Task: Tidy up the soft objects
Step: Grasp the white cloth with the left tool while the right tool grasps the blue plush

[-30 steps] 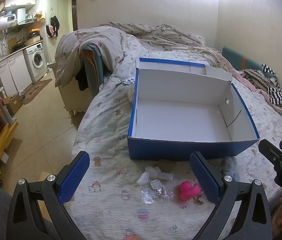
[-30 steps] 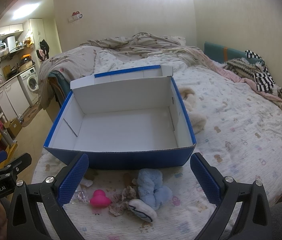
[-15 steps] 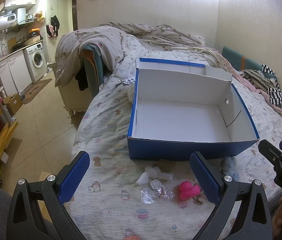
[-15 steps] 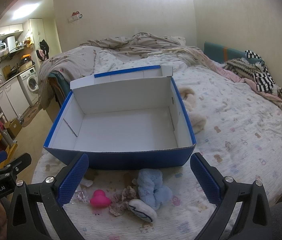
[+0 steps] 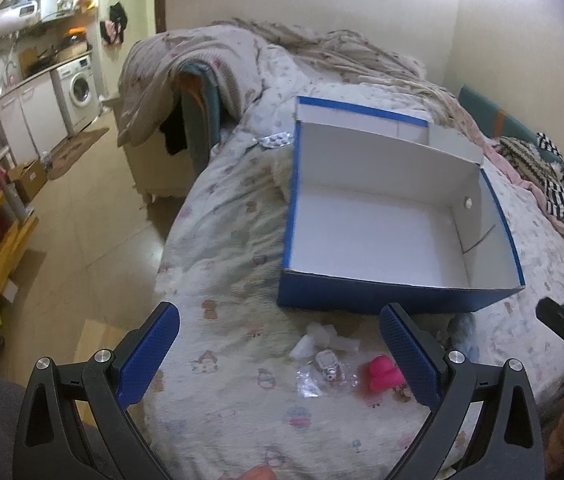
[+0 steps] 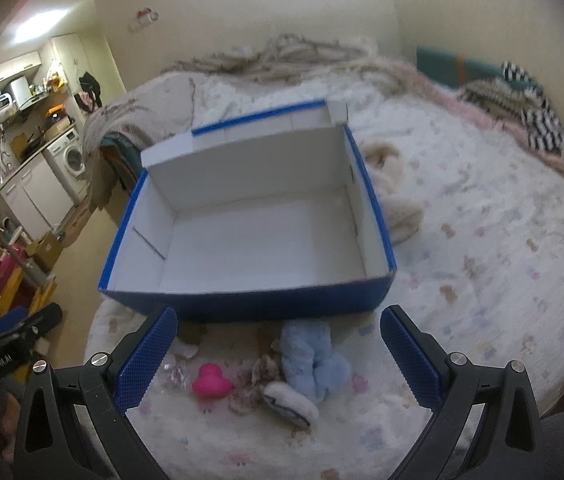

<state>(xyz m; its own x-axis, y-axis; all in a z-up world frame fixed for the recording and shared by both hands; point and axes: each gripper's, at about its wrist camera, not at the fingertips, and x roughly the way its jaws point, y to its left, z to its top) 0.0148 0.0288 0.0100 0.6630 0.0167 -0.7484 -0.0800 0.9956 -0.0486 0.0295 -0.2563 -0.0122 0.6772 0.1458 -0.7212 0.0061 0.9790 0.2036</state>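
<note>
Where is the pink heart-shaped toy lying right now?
In the right wrist view, the pink heart toy lies on the bedsheet, before the blue box, left of the light-blue plush.

Left gripper [image 5: 280, 354] hangs with jaws wide apart above a printed bedsheet [image 5: 222, 248]. Ahead of it stands an open blue box [image 5: 398, 294]; between its fingers lie clear wrappers [image 5: 324, 344], and a pink soft toy [image 5: 383, 372] touches the right finger.

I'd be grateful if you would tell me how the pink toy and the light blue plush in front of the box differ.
The pink toy is bright pink, smooth and heart-like; the light blue plush is pale, fluffy and folded. The pink toy is smaller and lies left of the light blue plush. Both rest on the bedsheet just outside the empty blue box, ungripped.
</note>
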